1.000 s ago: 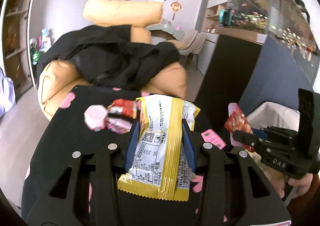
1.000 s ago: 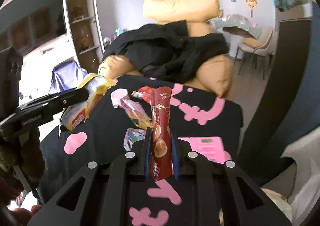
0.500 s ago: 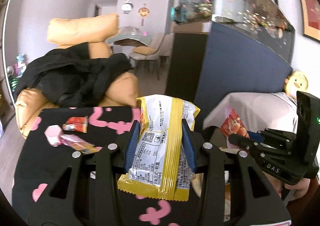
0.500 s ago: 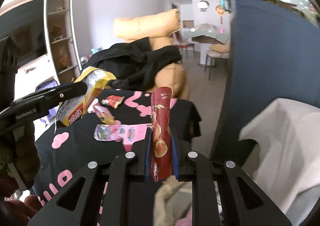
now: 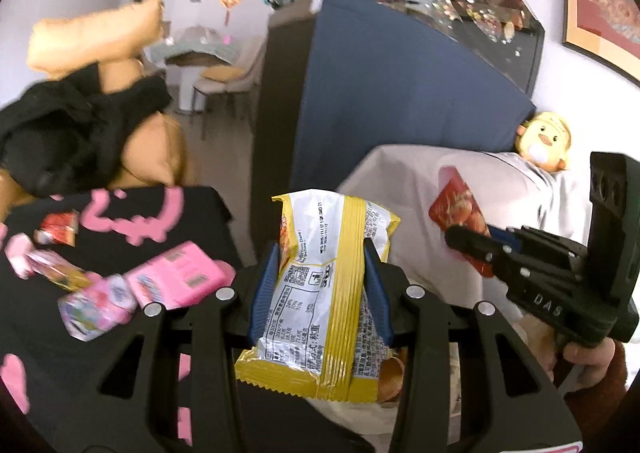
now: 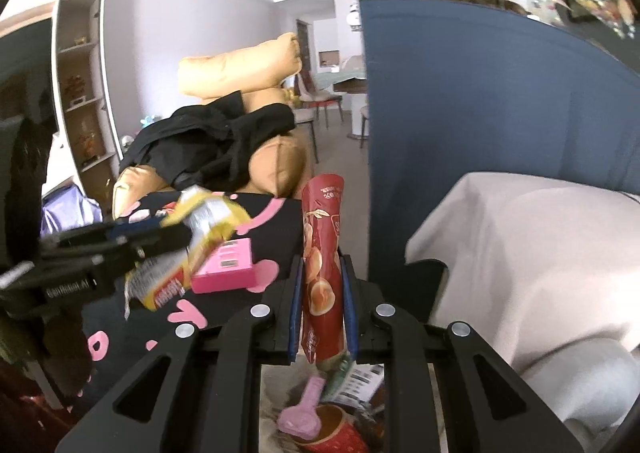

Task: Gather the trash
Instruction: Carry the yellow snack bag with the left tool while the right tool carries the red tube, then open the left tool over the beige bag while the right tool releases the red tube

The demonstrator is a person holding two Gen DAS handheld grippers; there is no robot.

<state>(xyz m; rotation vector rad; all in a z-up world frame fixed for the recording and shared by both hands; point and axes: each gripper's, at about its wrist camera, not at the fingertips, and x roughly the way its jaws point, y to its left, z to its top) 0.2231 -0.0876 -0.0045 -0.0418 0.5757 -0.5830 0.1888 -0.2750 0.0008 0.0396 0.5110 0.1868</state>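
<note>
My left gripper (image 5: 320,249) is shut on a yellow and white snack bag (image 5: 320,313), held upright past the table's right edge. Beside it on the right, my right gripper (image 6: 322,265) is shut on a tall red snack wrapper (image 6: 322,237), which the left wrist view shows as the red wrapper (image 5: 458,209). Both hang over a bin with a white liner (image 6: 500,237), whose white liner (image 5: 404,173) also fills that view's right. Trash lies inside, including a pink piece (image 6: 302,415). A pink box (image 5: 176,281) and several wrappers stay on the black table cloth (image 5: 120,229).
A tall dark blue cabinet (image 5: 380,93) with a glass tank on top stands right behind the bin. An orange beanbag (image 6: 276,161) draped with black clothing sits beyond the table. A yellow plush duck (image 5: 542,141) rests at the bin's far side. A hand (image 5: 588,365) holds the right gripper.
Both grippers have swung to the right, from above the black table to above the lined bin. Each keeps its hold on its wrapper.
</note>
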